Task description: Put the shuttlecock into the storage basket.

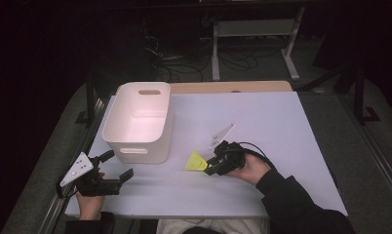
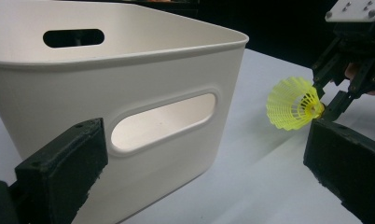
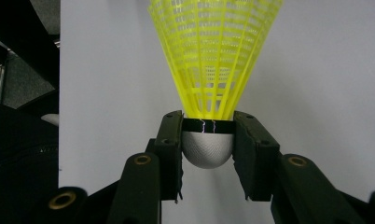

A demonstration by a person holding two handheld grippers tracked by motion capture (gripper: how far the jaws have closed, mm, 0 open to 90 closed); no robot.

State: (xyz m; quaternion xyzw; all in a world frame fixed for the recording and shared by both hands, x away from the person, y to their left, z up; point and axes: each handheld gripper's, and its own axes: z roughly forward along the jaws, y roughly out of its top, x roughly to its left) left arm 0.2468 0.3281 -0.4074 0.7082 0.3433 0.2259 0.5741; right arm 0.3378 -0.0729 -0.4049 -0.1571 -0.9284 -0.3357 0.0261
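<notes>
At far left of the high view, the left gripper [image 1: 117, 166] rests low on the surface [image 1: 282, 126] just in front of the bin's near corner. Its jaws stand wide apart with nothing between them; in the left gripper view the two black pads [image 2: 59, 172] frame the bin's near wall and handle slot without touching either.

Next to the right stands the white bin [image 1: 138, 146], upright, open side up, with no contents visible. It occupies the left-rear part of the surface.

Right of the bin, and apart from it, is the yellow shuttlecock [image 1: 196, 161]. The right gripper [image 1: 212, 165] has it clamped: in the right gripper view both pads press on the black band and the rounded white cork [image 3: 207, 149], one pad on each side, with the jaws narrowed to the width of the cork. The plastic skirt [image 3: 213, 51] flares away from the gripper.

Governing relation: the shuttlecock's long axis runs in line with the right gripper, cork at the jaws and skirt pointing left toward the bin. The bin lies left of and beyond the held item, with its rim higher than the shuttlecock in the left gripper view. The right hand [image 1: 250, 168] is the holding hand; the left hand is nearer the bin. Judged from this layout, depositing would require lifting above the rim, then travelling left.
</notes>
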